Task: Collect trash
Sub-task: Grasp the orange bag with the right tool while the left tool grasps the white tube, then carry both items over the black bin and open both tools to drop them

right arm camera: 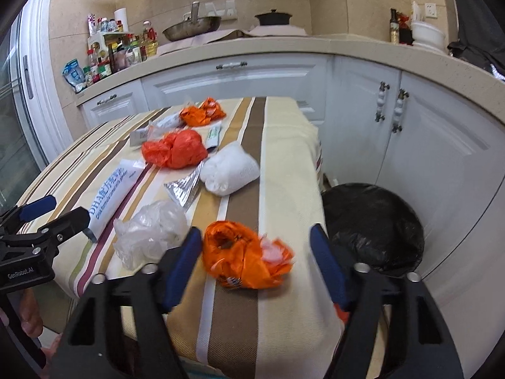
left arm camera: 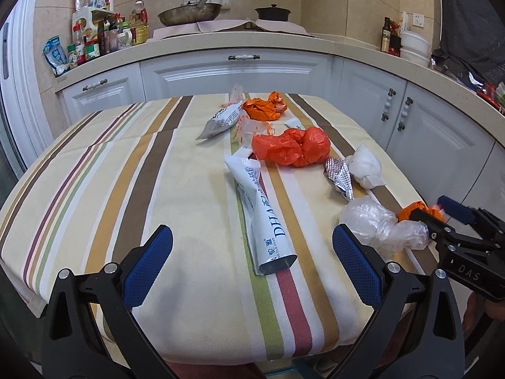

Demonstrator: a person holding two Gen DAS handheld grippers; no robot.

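Observation:
Trash lies on a striped tablecloth [left arm camera: 94, 170]. My left gripper [left arm camera: 252, 246] is open, its blue pads on either side of a white DHA pouch [left arm camera: 265, 218]. My right gripper [right arm camera: 255, 246] is open around a crumpled orange bag [right arm camera: 243, 255] near the table's right edge; it also shows in the left wrist view [left arm camera: 442, 218]. A clear plastic wad [right arm camera: 148, 233] lies just left of that bag. Farther off lie a silver foil wrapper [right arm camera: 184, 188], a white tissue wad [right arm camera: 228, 169], a large orange bag [right arm camera: 176, 148] and another orange bag [right arm camera: 202, 112].
A bin lined with a black bag [right arm camera: 372, 224] stands on the floor right of the table. White cabinets [right arm camera: 442, 158] and a counter with bottles [left arm camera: 94, 41], a wok [left arm camera: 189, 14] and a pot curve behind the table.

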